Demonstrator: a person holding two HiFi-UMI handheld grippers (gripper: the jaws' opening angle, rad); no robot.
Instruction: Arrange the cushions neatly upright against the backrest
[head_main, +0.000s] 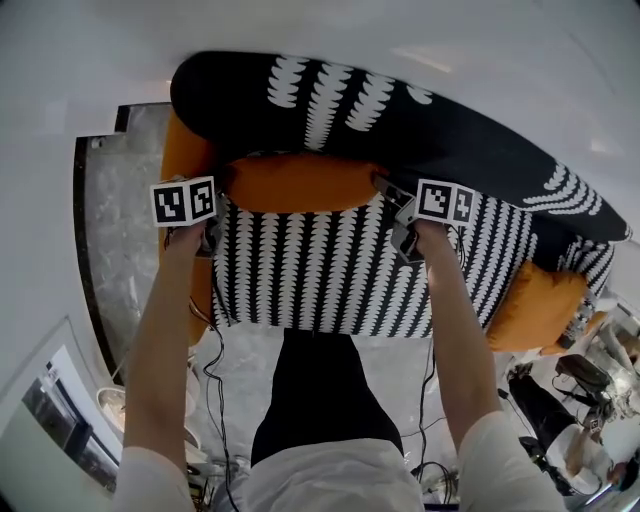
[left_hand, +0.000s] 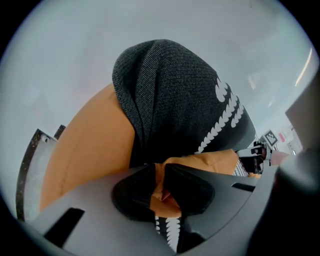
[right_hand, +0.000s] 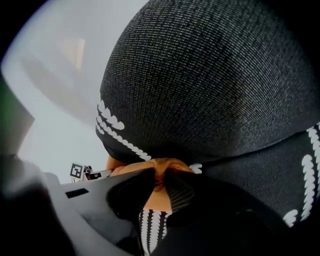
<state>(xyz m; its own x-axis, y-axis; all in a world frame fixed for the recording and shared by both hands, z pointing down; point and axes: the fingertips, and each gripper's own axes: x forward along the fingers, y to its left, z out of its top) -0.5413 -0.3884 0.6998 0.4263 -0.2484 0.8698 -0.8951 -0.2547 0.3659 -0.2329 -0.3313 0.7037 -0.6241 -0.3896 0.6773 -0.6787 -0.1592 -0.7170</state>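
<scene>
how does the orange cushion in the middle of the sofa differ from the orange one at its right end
The middle cushion lies lengthwise along the backrest, pinched at its ends by the left tool and right tool; the right-end cushion sits untouched at the sofa's end. From above the middle cushion looks long and narrow, the right-end cushion squarer. Both are plain orange.

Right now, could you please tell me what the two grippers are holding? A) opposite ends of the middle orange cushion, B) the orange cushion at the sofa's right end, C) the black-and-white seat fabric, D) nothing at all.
A: the left gripper and the right gripper each pinch orange fabric, one at either end of the middle orange cushion, which lies along the backrest.
</scene>
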